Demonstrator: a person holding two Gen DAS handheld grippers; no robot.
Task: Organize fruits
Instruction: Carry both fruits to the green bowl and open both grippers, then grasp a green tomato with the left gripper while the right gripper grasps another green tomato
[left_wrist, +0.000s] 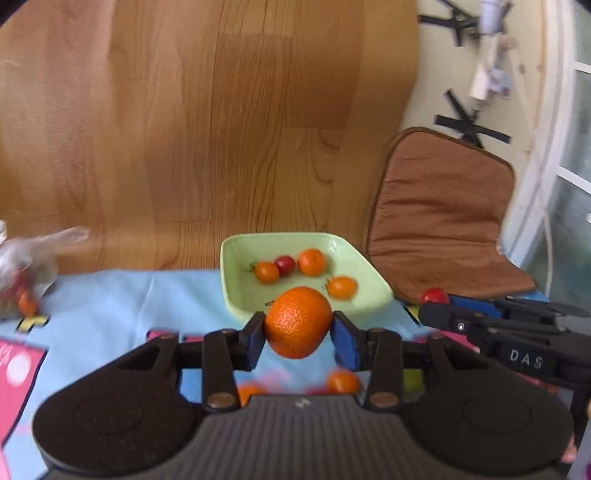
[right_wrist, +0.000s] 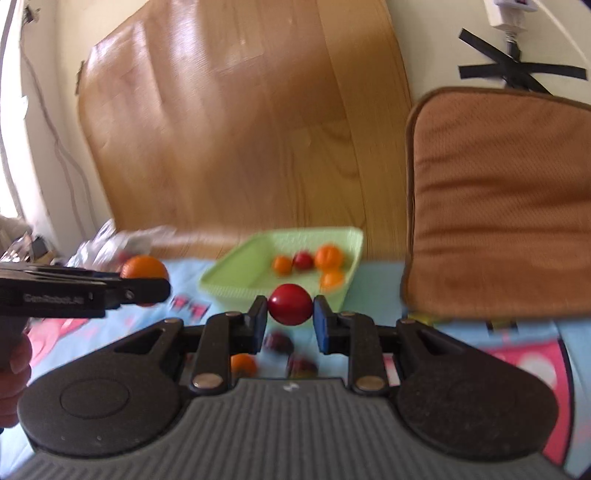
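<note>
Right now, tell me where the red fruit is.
Right wrist view, centre: the red fruit is clamped in the right tongs, in front of the green tray.

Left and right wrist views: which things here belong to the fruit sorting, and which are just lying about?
Part of the job:
- orange in left gripper
- red fruit in right gripper
- green tray holding four small fruits
- loose fruits on the cloth

Just lying about:
- brown cushion
- plastic bag
- wooden board

"das" on right hand-held gripper (left_wrist: 436, 297) side label.
</note>
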